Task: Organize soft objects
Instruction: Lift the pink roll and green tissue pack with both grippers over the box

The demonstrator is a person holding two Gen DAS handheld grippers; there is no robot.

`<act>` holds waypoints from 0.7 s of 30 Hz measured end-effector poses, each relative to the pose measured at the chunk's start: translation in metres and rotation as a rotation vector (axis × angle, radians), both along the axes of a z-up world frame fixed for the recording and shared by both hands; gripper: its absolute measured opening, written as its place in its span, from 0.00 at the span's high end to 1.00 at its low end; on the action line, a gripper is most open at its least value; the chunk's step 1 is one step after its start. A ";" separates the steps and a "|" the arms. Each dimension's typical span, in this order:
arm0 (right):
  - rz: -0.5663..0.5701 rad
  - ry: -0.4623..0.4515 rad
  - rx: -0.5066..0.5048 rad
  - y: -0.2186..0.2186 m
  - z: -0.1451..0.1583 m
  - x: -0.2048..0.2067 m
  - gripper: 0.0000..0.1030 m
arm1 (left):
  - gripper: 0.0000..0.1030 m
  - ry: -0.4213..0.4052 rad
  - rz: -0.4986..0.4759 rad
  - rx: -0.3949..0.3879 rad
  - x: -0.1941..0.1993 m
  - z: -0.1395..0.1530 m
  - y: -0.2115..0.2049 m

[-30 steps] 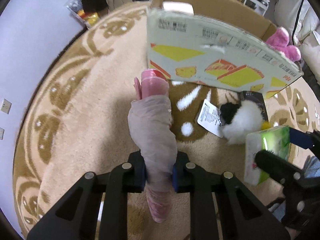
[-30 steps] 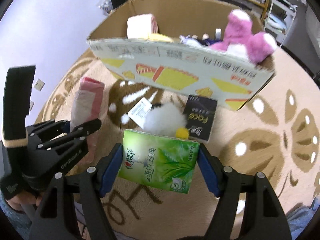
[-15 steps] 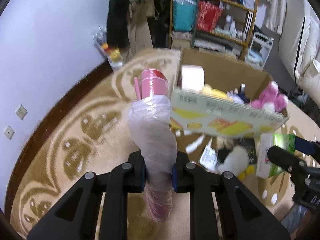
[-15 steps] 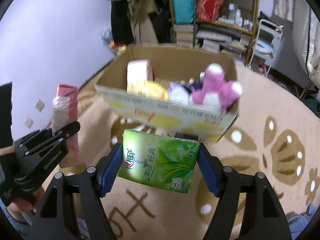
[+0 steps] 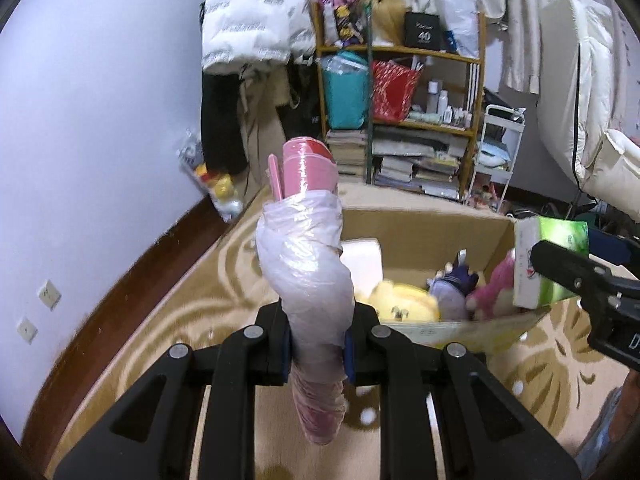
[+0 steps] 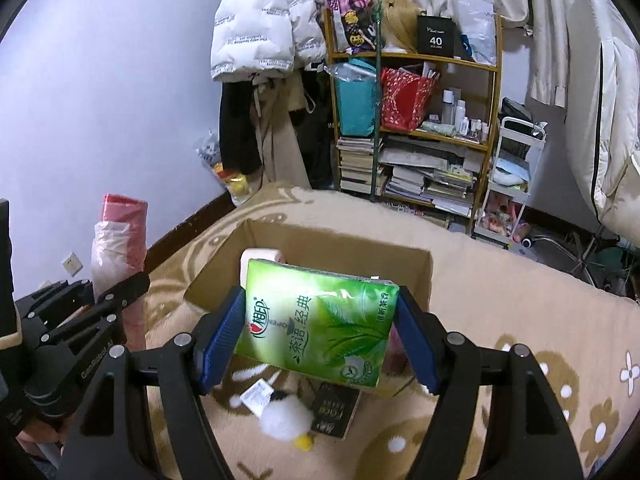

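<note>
My left gripper is shut on a pink roll wrapped in a clear plastic bag and holds it upright in the air, left of the cardboard box; the roll also shows in the right wrist view. My right gripper is shut on a green tissue pack and holds it over the box's near edge. The box holds a white roll, a yellow plush, a purple plush and a pink plush.
A white fluffy toy with a yellow bit, a white tag and a black packet lie on the patterned beige rug in front of the box. A cluttered shelf, hanging coats and a white cart stand behind, by the wall.
Both grippers have risen with their loads and tilted up. The view has gone from the box's outer wall to its inside, and the tissue pack now hangs over the box's near edge.
</note>
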State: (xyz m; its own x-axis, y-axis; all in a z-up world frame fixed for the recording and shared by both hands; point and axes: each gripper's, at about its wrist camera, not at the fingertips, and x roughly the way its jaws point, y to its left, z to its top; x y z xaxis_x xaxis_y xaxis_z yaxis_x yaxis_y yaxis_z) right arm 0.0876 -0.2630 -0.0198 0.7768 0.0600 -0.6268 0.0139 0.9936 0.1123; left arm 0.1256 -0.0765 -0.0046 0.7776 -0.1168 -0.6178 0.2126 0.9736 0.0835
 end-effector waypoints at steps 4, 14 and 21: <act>-0.007 -0.012 -0.006 -0.008 0.001 0.012 0.25 | 0.83 -0.025 -0.023 0.012 0.014 0.007 -0.014; 0.019 -0.017 0.073 -0.018 -0.016 0.038 0.25 | 0.82 0.079 -0.071 -0.029 0.055 -0.015 -0.035; 0.004 0.015 0.098 -0.024 -0.028 0.050 0.24 | 0.80 0.142 -0.072 -0.046 0.068 -0.035 -0.040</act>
State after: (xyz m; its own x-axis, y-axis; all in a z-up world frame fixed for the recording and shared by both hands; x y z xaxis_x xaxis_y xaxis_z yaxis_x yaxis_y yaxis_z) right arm 0.1377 -0.2872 -0.0479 0.7671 0.1249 -0.6292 0.0122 0.9778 0.2091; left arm 0.1941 -0.1161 -0.0393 0.6713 -0.1998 -0.7138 0.2885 0.9575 0.0032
